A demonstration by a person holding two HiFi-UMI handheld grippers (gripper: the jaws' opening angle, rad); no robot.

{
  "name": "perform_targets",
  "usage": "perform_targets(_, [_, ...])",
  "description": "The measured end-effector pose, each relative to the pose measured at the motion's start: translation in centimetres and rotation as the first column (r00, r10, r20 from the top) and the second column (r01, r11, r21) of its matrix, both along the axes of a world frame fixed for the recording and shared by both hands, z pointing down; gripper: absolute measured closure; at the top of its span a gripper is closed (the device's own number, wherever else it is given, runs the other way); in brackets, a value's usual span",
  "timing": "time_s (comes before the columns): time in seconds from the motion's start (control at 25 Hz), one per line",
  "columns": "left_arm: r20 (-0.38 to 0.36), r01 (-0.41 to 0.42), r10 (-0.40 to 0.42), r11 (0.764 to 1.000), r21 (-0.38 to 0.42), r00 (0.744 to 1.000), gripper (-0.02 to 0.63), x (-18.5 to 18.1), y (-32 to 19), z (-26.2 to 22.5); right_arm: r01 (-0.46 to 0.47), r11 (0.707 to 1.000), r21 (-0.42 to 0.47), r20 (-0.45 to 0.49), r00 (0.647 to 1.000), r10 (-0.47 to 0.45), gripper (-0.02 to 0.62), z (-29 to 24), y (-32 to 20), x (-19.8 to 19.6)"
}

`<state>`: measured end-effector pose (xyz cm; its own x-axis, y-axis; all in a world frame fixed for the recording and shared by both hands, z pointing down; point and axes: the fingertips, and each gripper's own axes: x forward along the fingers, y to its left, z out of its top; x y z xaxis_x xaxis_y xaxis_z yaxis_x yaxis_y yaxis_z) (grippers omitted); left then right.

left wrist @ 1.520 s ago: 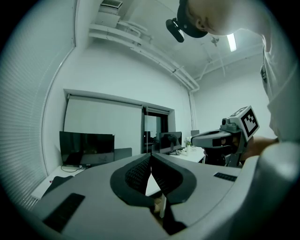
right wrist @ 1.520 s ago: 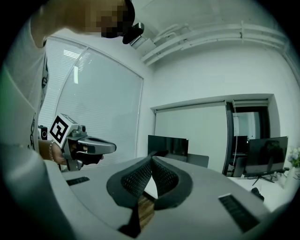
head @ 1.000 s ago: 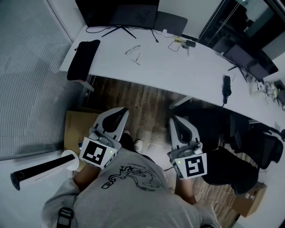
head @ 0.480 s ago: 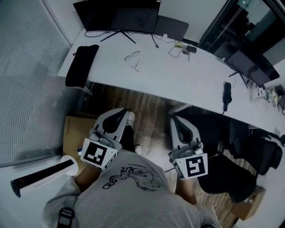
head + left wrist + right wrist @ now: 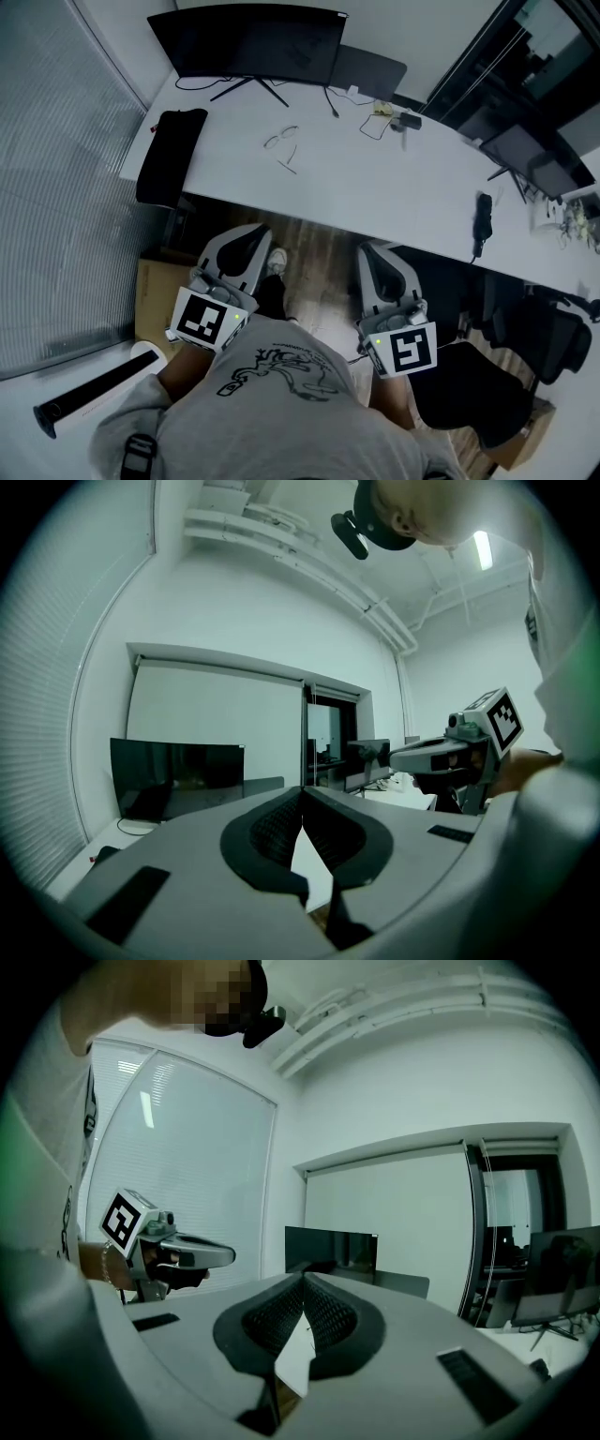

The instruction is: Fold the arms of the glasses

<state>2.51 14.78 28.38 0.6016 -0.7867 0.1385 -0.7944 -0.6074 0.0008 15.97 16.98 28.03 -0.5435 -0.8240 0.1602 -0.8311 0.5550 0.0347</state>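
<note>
**Both claws closed and empty; glasses lying on the desk, well apart from them**

Head view, far left: a black pad (image 5: pixel 169 155) lies on the left end of the white desk (image 5: pixel 394 187); a dark monitor (image 5: pixel 248 42) stands at upper left-centre, on the desk's far edge; the glasses (image 5: pixel 281 141) lie on the desk just below the monitor's stand, upper centre-left of the frame, with one arm stretched out away from the lenses; nothing touches them.

Lower centre-left: the left gripper (image 5: pixel 251 234) is held over the wooden floor, short of the desk edge; its own view shows the jaws meeting at the tips, nothing between them (image 5: pixel 302 799).

Lower centre-right: the right gripper (image 5: pixel 373 251) is held alongside, likewise short of the desk; jaws together, nothing held (image 5: pixel 303 1283).

Right: a black handset-like item (image 5: pixel 483 220) lies near the desk's front edge.
</note>
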Motion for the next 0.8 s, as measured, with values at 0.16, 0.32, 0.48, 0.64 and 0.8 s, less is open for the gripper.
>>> perform_targets(0.16, [0.011, -0.009, 0.010, 1.000, -0.003, 1.000, 0.584, -1.0, -4.5, 0.0, -0.027, 0.999, 0.021, 0.044, 0.999, 0.026, 0.586, -0.8, -4.9, -1.2])
perform_targets(0.32, [0.013, -0.018, 0.018, 1.000, -0.024, 1.000, 0.584, -2.4, -9.2, 0.3, -0.040, 0.999, 0.035, 0.060, 0.997, 0.038, 0.586, -1.4, -9.8, -3.0])
perform_targets(0.48, [0.002, -0.027, 0.027, 0.999, -0.043, 1.000, 0.584, -4.0, -14.2, 0.7, -0.043, 0.999, -0.006, -0.002, 0.999, 0.043, 0.586, -0.4, -14.5, -4.5])
perform_targets(0.64, [-0.005, -0.037, 0.036, 0.998, -0.056, 0.999, 0.586, -5.5, -18.4, 1.1, -0.044, 0.999, 0.026, 0.038, 0.998, 0.043, 0.586, -1.1, -18.9, -6.5])
perform_targets(0.8, [-0.003, -0.058, 0.058, 0.996, -0.070, 0.998, 0.586, -6.6, -22.0, 2.3, -0.049, 0.999, 0.016, 0.034, 0.998, 0.049, 0.586, -0.3, -22.3, -8.1])
